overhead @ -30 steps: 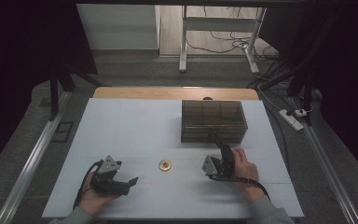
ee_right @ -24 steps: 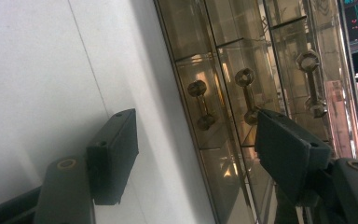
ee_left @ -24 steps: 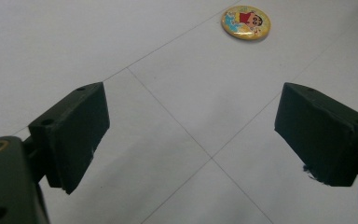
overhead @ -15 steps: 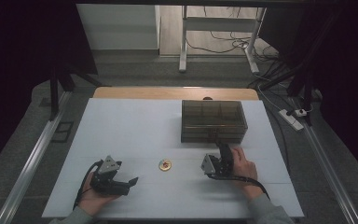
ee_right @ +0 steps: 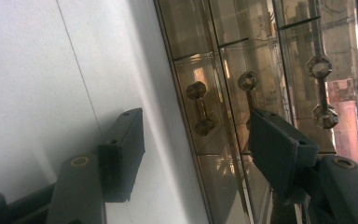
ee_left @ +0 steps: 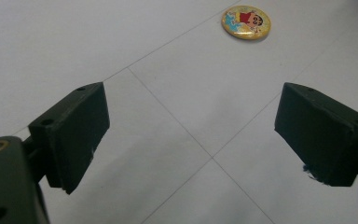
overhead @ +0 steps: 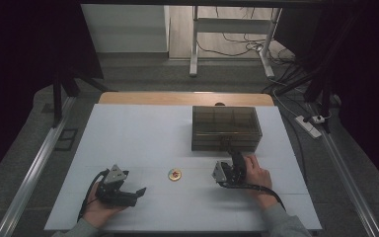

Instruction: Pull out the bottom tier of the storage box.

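Right tongs (overhead: 232,165), held on their side at the front of the smoky transparent plastic drawer box (overhead: 226,127) near the far right of the white table (overhead: 143,133); jaws spread but just closing, the lowest drawer's brass dumbbell-shaped handle (ee_right: 200,108) between them, not pressed. Left tongs (overhead: 137,193), spread and holding nothing, rest at the near left, pointing toward the round yellow cartoon badge (ee_left: 245,22) lying flat between both hands.

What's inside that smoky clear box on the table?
Through the box lid, divider walls split it into compartments, and none shows anything in it. The lower drawers behind the handles are too reflective to tell.
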### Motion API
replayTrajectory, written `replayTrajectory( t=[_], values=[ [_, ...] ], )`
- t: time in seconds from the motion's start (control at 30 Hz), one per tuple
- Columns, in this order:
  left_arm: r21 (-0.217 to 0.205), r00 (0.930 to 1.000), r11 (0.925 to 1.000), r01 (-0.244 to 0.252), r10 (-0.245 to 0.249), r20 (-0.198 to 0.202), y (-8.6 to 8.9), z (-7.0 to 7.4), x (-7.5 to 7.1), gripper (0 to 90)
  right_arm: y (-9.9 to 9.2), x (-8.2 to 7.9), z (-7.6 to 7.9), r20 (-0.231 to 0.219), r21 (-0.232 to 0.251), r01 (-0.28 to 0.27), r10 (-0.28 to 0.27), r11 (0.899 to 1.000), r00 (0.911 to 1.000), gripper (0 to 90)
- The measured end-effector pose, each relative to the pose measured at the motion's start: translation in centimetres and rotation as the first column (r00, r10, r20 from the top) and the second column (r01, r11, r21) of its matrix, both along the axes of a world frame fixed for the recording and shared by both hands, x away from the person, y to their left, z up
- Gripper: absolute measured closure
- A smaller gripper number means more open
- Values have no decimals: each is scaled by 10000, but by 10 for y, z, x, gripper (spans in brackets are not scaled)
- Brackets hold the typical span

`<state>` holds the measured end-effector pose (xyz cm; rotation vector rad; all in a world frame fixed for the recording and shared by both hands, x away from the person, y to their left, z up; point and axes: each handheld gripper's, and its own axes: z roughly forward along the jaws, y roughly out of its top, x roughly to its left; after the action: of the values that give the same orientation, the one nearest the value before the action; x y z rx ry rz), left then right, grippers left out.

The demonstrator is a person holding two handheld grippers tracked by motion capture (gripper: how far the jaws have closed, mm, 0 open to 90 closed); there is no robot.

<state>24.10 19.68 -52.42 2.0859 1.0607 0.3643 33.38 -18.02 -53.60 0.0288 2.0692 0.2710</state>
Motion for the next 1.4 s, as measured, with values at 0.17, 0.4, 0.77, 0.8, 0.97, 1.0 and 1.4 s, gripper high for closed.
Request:
replayTrajectory(
  t=[0.17,0.4,0.77,0.8,0.97,1.0,1.4],
  values=[
    [-21,10000,10000,8,-8,4,0,0,0,106,0,3,-1,-23,-221,154,-155,9996,9999,416],
    [-18,10000,10000,7,-7,7,0,0,0,106,0,7,-2,71,-276,164,-162,9995,9998,426],
    [4,10000,10000,13,-13,12,0,0,0,106,1,9,-5,163,-411,166,-159,9990,9997,485],
    [8,10000,10000,13,-13,10,0,0,0,106,1,10,-5,138,-460,168,-161,9988,9998,503],
    [27,10000,10000,21,-21,0,0,0,0,106,1,11,-6,177,-558,184,-175,9983,9997,516],
    [38,10000,10000,33,-33,0,0,0,0,106,0,11,-6,171,-647,238,-227,9976,9996,521],
    [60,10000,10000,23,-23,-16,-1,-1,0,107,2,16,-9,261,-848,211,-189,9962,9995,570]
  ],
)
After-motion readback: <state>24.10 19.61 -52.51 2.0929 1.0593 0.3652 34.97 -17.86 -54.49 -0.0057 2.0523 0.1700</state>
